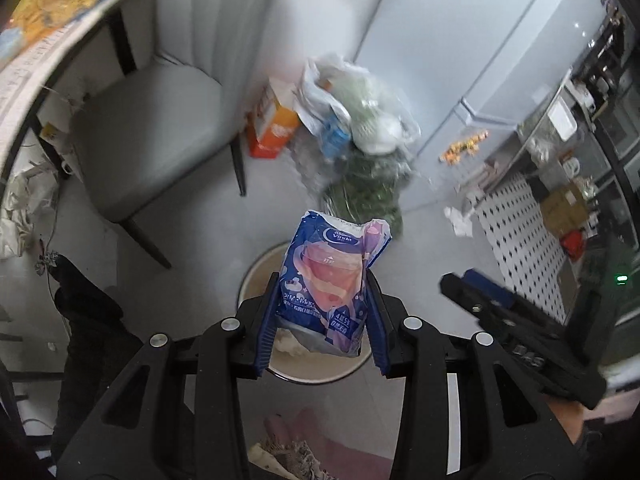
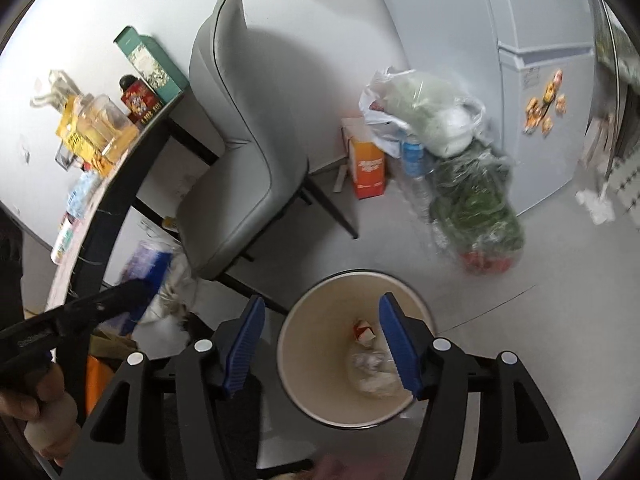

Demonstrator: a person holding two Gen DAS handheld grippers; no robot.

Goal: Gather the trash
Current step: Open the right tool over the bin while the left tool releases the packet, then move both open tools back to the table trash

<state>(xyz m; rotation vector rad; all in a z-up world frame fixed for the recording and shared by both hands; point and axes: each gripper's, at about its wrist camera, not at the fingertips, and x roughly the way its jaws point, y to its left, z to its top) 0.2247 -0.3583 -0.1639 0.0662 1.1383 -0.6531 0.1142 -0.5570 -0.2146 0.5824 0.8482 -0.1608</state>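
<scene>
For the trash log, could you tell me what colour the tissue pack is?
Tissue pack: dark blue with pink and white print; clearest in the left wrist view.

The floor (image 2: 500, 320) is pale grey and smooth. A round bin (image 2: 298, 344) stands on it, with crumpled trash at the bottom. A grey chair (image 2: 240, 184) stands on thin black legs near the wall. By the wall sits an orange box (image 2: 368, 172) — and just beside it a pile of clear bags (image 2: 472, 200) stuffed with green stuff. A crumpled white paper (image 2: 596, 204) lies near the fridge (image 2: 536, 120). A dark table (image 2: 116, 208) holds bottles and boxes.
</scene>
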